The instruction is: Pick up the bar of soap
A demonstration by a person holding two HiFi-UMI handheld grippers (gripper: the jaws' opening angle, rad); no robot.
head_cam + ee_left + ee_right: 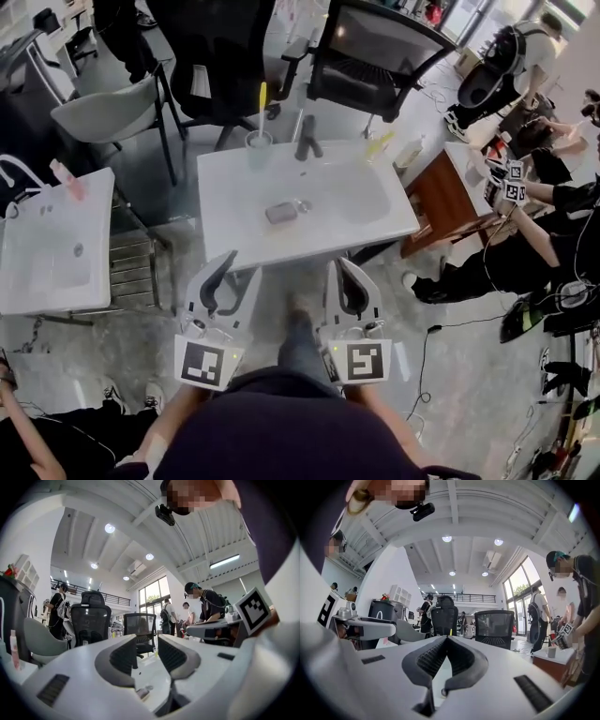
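We note that the left gripper (241,267) and the right gripper (338,266) both have smooth, matt white plastic shells. Their pads (123,659) are dark grey, ribbed and rubbery in look. Ahead of both grippers, the washbasin top (234,220) is white and glossy, like glazed ceramic. The bar of soap (280,213), ahead of the left gripper, looks pale grey and dull. Beyond it, the tap (307,138) is dark matt metal and the cup (259,150) is translucent plastic. To the right of the right gripper, the side table (439,195) shows reddish-brown wood with a slight sheen.
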